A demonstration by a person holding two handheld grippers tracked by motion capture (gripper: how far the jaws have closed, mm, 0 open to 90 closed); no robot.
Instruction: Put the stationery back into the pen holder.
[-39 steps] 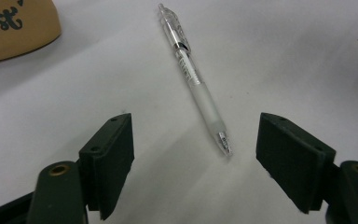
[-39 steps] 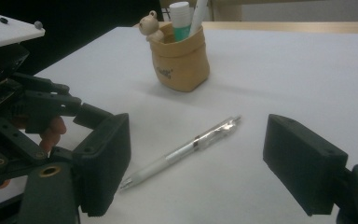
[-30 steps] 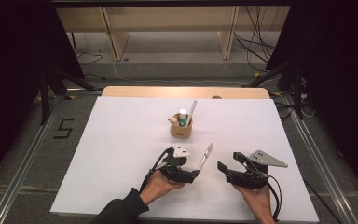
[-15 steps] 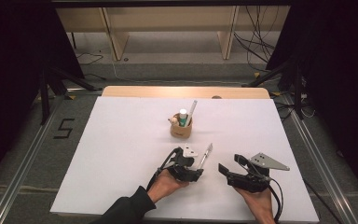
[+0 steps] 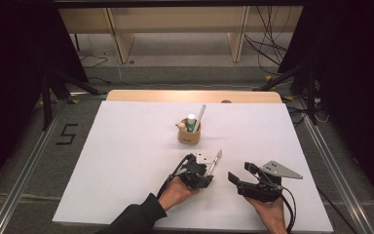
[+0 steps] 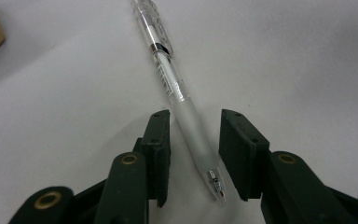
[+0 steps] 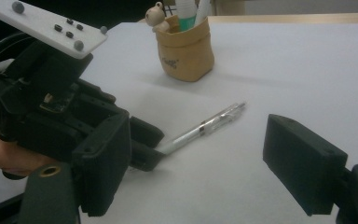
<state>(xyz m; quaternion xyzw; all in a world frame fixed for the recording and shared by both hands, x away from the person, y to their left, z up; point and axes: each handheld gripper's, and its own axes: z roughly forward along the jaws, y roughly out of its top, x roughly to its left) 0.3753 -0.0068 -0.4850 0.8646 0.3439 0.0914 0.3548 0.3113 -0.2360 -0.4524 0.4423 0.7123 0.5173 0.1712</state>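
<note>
Your left gripper [image 6: 193,154] has its fingers narrow around the pen [image 6: 177,91]; they have just been closing, but a small gap stays on each side. The pen lies flat on the white desk [image 5: 126,146], near the tan cup [image 5: 189,135]. This cup holds a green-capped tube [image 5: 191,122] and a white pen [image 5: 200,116]. Your right gripper [image 7: 191,158] rests with fingers wide, holding nothing.

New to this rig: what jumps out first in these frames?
The left tongs straddle a clear pen lying on the white table; their jaws have just been closing, with gaps left at both pads. Behind it stands a tan holder with pens upright. The right tongs sit open nearby.
</note>
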